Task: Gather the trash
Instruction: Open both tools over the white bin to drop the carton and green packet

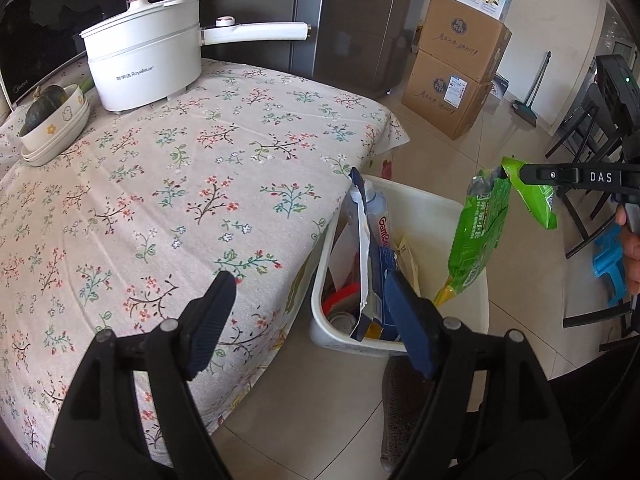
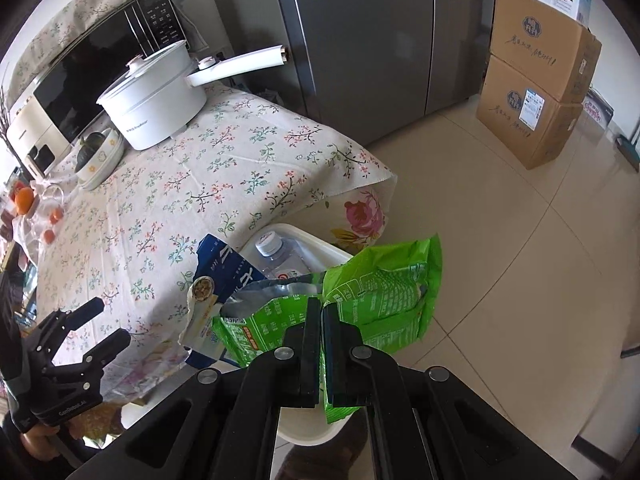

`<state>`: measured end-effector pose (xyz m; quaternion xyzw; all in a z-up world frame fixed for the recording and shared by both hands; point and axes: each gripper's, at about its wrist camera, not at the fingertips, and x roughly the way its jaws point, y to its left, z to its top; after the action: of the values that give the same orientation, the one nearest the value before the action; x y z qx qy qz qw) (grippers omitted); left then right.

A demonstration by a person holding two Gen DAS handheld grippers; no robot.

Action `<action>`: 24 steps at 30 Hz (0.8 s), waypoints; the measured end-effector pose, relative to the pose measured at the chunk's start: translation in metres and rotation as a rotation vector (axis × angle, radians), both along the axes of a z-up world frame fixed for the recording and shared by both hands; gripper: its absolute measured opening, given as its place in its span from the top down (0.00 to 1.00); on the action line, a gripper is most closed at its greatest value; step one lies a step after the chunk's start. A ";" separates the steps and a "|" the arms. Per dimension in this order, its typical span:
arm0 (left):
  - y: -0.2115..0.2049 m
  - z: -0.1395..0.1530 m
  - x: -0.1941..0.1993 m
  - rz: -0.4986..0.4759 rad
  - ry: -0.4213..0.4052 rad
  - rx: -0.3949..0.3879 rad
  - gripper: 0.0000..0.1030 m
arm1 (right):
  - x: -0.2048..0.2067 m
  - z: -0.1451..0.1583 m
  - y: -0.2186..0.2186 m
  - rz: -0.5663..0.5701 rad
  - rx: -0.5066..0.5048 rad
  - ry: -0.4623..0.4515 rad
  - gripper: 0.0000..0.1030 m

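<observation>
Green snack bag (image 1: 478, 236) hangs over my white bin's (image 1: 452, 208) far rim, pinched in my clamped right gripper (image 2: 321, 316), left gripper (image 1: 308, 300) gaping empty; releasing here may drop it outside

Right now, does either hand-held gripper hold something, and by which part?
The right hand-held gripper is shut on the green snack bag near its torn-open top, above the white bin. The left hand-held gripper is open and empty.

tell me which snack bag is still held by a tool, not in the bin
The green bag, pinched in the shut right tool above the bin; the blue bag already stands inside.
</observation>
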<state>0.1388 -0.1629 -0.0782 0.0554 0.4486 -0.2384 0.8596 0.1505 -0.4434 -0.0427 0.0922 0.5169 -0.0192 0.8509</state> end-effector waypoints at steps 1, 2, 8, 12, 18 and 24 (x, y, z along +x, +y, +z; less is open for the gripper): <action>0.002 0.001 -0.001 0.006 -0.008 0.009 0.22 | 0.001 -0.001 0.002 0.003 0.000 0.003 0.98; 0.003 0.002 0.000 0.012 -0.016 0.017 0.20 | 0.001 -0.002 0.003 0.007 -0.002 0.006 0.98; 0.015 0.008 -0.003 0.064 -0.053 0.059 0.09 | 0.007 -0.006 0.016 0.028 -0.014 0.022 0.98; 0.024 0.012 -0.008 0.095 -0.082 0.085 0.02 | 0.011 -0.007 0.023 0.032 -0.018 0.012 0.95; 0.040 0.016 -0.021 0.155 -0.058 0.102 0.01 | 0.003 0.007 0.031 0.006 -0.004 -0.057 0.24; 0.062 0.031 -0.049 0.215 -0.104 0.116 0.01 | -0.025 0.034 0.058 0.050 -0.029 -0.144 0.19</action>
<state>0.0899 -0.1005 -0.0469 0.0688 0.4196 -0.1152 0.8977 0.1250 -0.3853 -0.0088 0.0680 0.4561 0.0012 0.8873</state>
